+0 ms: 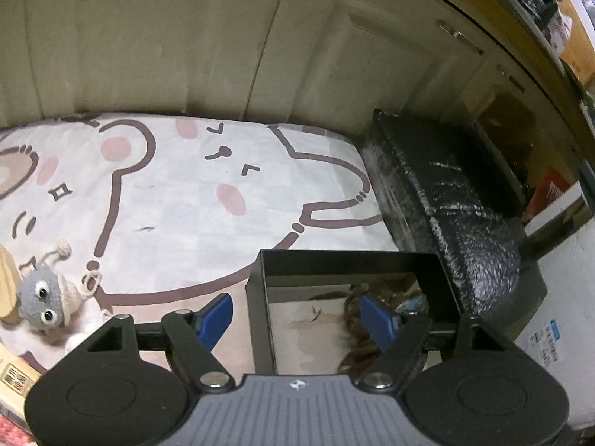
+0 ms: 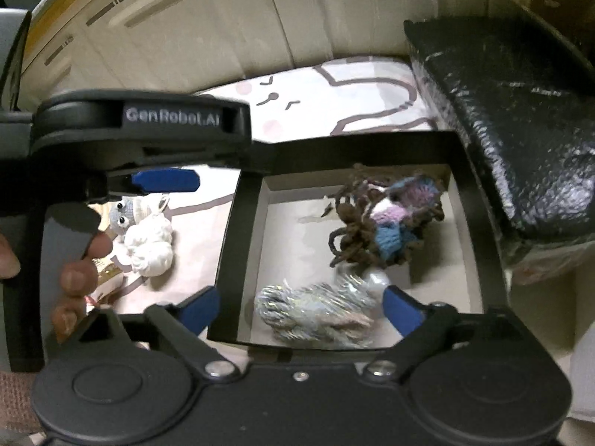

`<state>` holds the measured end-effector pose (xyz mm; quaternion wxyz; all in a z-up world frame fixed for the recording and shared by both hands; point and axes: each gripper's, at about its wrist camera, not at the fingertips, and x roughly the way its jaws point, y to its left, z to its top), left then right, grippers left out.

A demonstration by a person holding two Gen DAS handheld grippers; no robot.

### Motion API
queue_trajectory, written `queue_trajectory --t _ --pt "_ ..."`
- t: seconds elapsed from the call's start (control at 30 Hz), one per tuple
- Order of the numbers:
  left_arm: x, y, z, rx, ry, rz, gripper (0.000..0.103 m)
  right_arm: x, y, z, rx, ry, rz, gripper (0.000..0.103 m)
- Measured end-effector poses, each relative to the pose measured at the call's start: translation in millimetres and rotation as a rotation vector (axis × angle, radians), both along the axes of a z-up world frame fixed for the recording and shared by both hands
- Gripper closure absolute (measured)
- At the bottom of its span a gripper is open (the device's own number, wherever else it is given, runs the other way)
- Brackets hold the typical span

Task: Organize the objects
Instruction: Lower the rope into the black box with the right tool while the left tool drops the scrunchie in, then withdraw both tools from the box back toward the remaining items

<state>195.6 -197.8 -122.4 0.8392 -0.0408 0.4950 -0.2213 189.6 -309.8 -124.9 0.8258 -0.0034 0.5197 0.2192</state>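
Hovering over the black box [image 2: 238,252], we hold both tongs spread and empty. The crocheted mouse [image 1: 48,297] lies on the bedsheet [image 1: 186,204] left of the box, nearer our left gripper [image 1: 295,316]; its long axis runs diagonally, face toward us. Our right gripper [image 2: 301,308] straddles the silver tassel [image 2: 316,308] inside.

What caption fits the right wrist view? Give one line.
Open right hand-held gripper above a black box holding a crocheted doll and silvery tassel.
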Motion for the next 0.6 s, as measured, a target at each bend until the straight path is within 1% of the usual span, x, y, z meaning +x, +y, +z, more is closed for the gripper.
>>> queue_trajectory --t 0.27,0.6 --pt "-6.1 3.1 6.3 0.057 -0.022 -0.024 0.027 -0.6 -9.2 5.8 -0.022 -0.016 -0.052 0.006" --pt "-15.4 15.7 22.2 0.08 -0.047 -0.031 0.026 -4.1 -21.7 24.6 -0.005 -0.068 -0.102 0.006"
